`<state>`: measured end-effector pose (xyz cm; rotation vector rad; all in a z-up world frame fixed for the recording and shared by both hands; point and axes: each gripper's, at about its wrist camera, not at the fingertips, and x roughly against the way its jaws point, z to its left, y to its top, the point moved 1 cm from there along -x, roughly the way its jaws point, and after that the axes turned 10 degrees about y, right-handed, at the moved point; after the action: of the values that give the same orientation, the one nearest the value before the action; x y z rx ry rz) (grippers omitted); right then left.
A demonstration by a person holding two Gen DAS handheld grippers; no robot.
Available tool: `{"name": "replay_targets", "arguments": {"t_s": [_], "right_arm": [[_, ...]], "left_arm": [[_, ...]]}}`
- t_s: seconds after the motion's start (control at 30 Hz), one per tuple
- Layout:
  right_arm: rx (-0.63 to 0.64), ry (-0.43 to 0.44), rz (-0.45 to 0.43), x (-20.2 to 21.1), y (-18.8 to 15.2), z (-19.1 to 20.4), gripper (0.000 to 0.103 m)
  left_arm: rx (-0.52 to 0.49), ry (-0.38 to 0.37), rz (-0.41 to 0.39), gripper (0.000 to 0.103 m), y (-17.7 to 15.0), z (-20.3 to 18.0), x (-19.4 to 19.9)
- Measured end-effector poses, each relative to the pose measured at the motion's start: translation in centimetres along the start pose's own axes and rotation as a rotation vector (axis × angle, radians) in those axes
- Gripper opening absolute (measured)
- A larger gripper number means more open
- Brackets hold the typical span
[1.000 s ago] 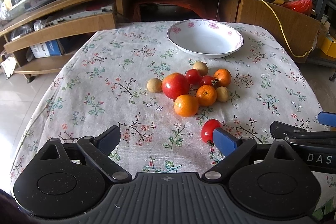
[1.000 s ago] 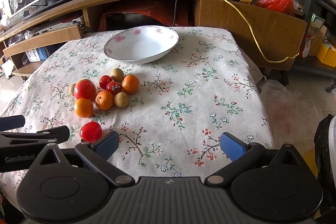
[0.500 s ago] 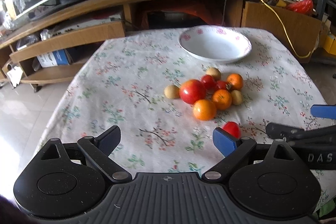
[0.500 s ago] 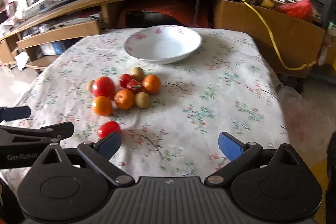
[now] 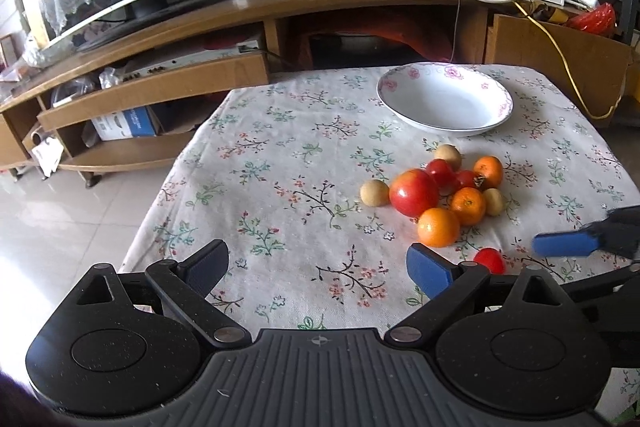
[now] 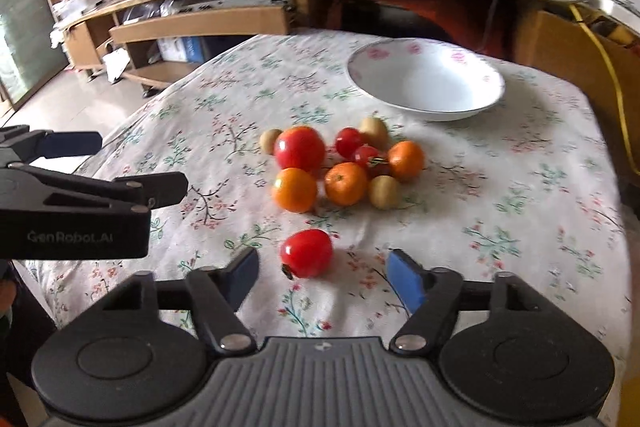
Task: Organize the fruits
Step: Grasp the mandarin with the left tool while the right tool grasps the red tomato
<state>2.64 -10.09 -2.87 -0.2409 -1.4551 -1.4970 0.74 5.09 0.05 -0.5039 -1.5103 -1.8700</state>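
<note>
A lone small red tomato (image 6: 306,253) lies on the floral tablecloth, just ahead of my right gripper (image 6: 324,271). Its jaws are closing with the tomato between the fingertips, and neither pad touches it. Behind it lies a heap of fruit: a big red one (image 6: 300,149), three oranges (image 6: 346,183), small red tomatoes (image 6: 348,141) and small brown fruits (image 6: 383,191). An empty white bowl (image 6: 424,83) with pink flowers stands beyond the heap. My left gripper (image 5: 318,263) is open and holds nothing, near the table's front left. The lone tomato (image 5: 489,261) shows beside its right finger.
The table's left edge (image 5: 172,179) drops to a tiled floor (image 5: 60,219). Behind the table runs a low wooden TV stand (image 5: 240,11) with cables, a yellow cord (image 5: 560,47) and a television. In the right wrist view the left gripper (image 6: 142,163) crosses the left side.
My right gripper has swung left to the lone tomato and its jaws have narrowed around it. The left gripper has shifted left, so the fruit sits further right in its view.
</note>
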Motion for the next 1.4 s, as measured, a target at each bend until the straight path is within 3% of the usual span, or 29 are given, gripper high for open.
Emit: {"name": "replay_targets", "arguments": {"t_s": [0.07, 0.3, 0.53, 0.63, 0.77, 0.87, 1.03, 1.3, 1.4], "right_arm": [[0.001, 0.024, 0.019, -0.8, 0.2, 0.1, 0.049], [0.044, 0.044, 0.076, -3.1, 0.0, 0.4, 0.032], [0.013, 0.070, 0.074, -1.7, 0.0, -1.1, 0.030], [0.005, 0.065, 0.063, -0.4, 0.0, -1.8, 0.030], [-0.010, 0.056, 0.073, 0.5, -0.2, -3.3, 0.030], [-0.043, 0.072, 0.069, 0.9, -0.1, -4.2, 0.030], [-0.078, 0.098, 0.069, 0.8, 0.0, -4.6, 0.030], [-0.120, 0.087, 0.045, 1.4, -0.1, -5.7, 0.030], [-0.133, 0.078, 0.051, 1.3, -0.3, -6.1, 0.030]], "left_arm": [[0.006, -0.006, 0.007, 0.098, 0.0, 0.1, -0.2], [-0.008, -0.031, 0.026, 0.095, 0.0, -0.6, -0.8], [-0.022, -0.127, 0.049, 0.077, 0.2, -1.8, -1.5], [-0.079, -0.166, 0.045, 0.071, 0.4, -3.2, -1.9], [-0.159, -0.194, 0.027, 0.070, 0.8, -5.3, -2.8], [-0.166, -0.232, 0.047, 0.069, 1.2, -6.2, -4.0], [-0.150, -0.298, 0.113, 0.055, 1.3, -7.3, -5.7], [-0.099, -0.294, 0.144, 0.047, 1.8, -7.4, -7.0], [-0.128, -0.271, 0.123, 0.046, 1.7, -8.0, -6.8]]}}
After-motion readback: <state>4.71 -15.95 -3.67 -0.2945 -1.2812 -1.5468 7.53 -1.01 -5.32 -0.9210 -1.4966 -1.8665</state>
